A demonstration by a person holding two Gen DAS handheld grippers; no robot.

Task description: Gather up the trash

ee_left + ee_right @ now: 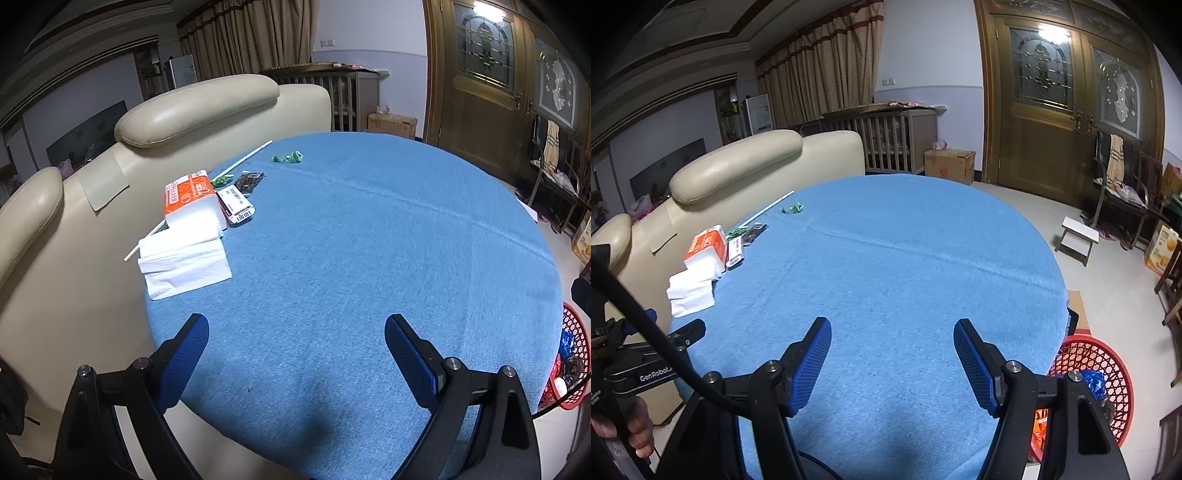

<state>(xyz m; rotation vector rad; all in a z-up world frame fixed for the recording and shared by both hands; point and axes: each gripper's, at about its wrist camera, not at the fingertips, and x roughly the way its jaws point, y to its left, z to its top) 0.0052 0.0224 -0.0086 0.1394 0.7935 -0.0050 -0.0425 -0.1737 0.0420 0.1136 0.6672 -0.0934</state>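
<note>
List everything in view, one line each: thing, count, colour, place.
table: one, blue cloth, centre
tissue pack: one, orange and white, table's left edge
loose tissues: one pile, white, in front of the pack
straw: one, white, behind the pack
green wrappers: two, far left of table
dark packets: two, beside the pack
basket: one, red, floor at right, trash inside
sofa: one, cream, left
left gripper: open, empty
right gripper: open, empty

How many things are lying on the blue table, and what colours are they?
Green crinkled wrappers: 2
Dark printed packets: 2
Orange-and-white tissue pack: 1
White loose paper tissues: 1 pile
White thin stick: 1
Total: 7
</note>
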